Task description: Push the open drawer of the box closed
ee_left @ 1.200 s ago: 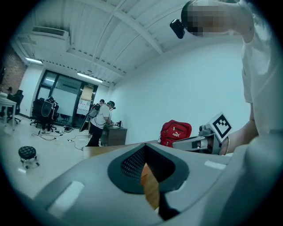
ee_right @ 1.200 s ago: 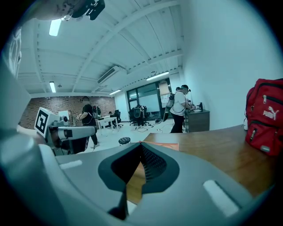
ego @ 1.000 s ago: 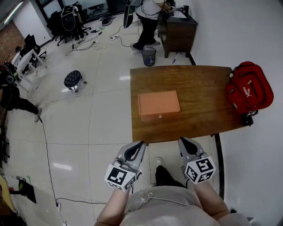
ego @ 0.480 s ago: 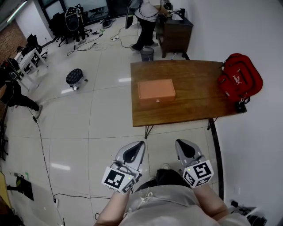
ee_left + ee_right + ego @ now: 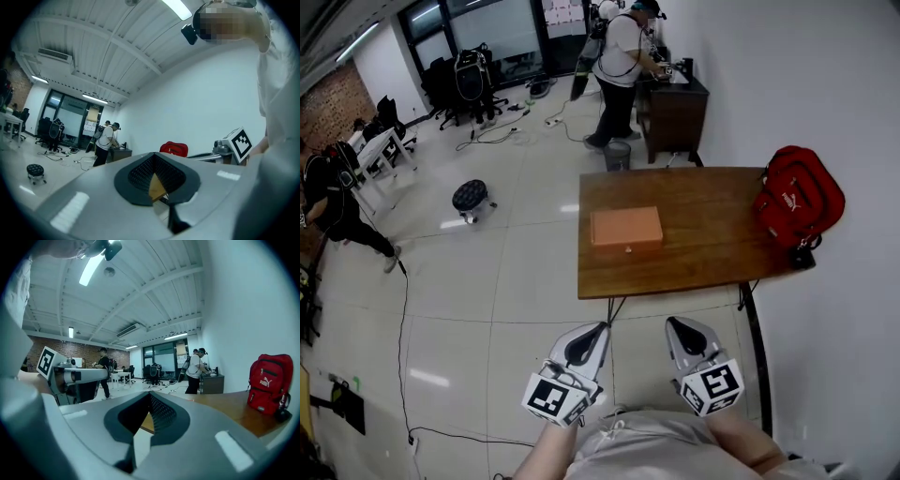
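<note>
One orange box (image 5: 625, 227) is lying on the single wooden table (image 5: 703, 253), towards its left side, and one red backpack (image 5: 797, 197) is sitting at its right end. The left gripper (image 5: 598, 328) and the right gripper (image 5: 672, 323) are hovering well apart from the table, each with jaws pressed together on nothing

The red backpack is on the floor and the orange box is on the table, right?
No. The red backpack sits on the right end of the table, not the floor; the head view shows it. The orange box is on the table.
</note>
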Demonstrator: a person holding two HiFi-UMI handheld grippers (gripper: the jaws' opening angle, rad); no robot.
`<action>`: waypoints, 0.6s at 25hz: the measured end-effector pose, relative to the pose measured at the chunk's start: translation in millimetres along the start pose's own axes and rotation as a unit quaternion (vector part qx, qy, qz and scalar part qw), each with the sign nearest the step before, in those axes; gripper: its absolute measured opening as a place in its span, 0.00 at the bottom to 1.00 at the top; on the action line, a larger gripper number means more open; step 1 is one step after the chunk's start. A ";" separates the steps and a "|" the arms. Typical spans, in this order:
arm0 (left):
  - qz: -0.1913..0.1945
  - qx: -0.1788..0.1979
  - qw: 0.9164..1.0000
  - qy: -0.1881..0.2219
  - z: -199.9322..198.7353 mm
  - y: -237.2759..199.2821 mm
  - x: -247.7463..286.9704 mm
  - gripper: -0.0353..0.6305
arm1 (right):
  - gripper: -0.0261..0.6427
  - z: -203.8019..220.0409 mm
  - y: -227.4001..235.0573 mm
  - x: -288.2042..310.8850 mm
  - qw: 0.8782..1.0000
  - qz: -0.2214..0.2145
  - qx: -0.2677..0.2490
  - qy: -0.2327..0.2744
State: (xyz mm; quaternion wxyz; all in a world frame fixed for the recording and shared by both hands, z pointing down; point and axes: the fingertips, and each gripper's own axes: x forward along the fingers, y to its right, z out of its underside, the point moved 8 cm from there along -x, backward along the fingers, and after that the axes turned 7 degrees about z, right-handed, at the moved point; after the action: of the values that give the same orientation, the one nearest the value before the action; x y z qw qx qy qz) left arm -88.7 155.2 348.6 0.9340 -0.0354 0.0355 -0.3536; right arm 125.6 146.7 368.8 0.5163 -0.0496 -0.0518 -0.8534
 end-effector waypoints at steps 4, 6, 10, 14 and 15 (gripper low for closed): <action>-0.007 -0.009 1.000 -0.001 2.2 4.6 8.1 0.06 | 0.05 -0.6 5.8 -4.3 1.000 -0.010 -0.007 -0.002; -0.009 -0.014 1.000 -0.002 4.3 6.0 7.8 0.06 | 0.05 0.7 5.9 -6.7 1.000 -0.008 -0.014 -0.005; -0.014 -0.016 1.000 -0.004 7.5 7.5 12.2 0.06 | 0.05 0.6 10.4 -7.5 1.000 -0.010 -0.023 -0.003; -0.014 -0.038 0.999 0.002 9.1 8.4 15.6 0.06 | 0.05 0.5 14.5 -7.0 1.000 -0.010 -0.015 -0.004; -0.014 -0.038 0.999 0.000 9.8 9.2 15.8 0.06 | 0.05 1.8 14.9 -7.3 1.000 -0.009 -0.013 -0.007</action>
State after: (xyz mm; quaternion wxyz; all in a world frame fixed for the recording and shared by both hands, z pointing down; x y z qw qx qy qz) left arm -70.0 152.0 356.9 0.9271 -0.0713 0.0479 -0.3648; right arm 142.2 146.4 370.1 0.5072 -0.0615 -0.0443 -0.8585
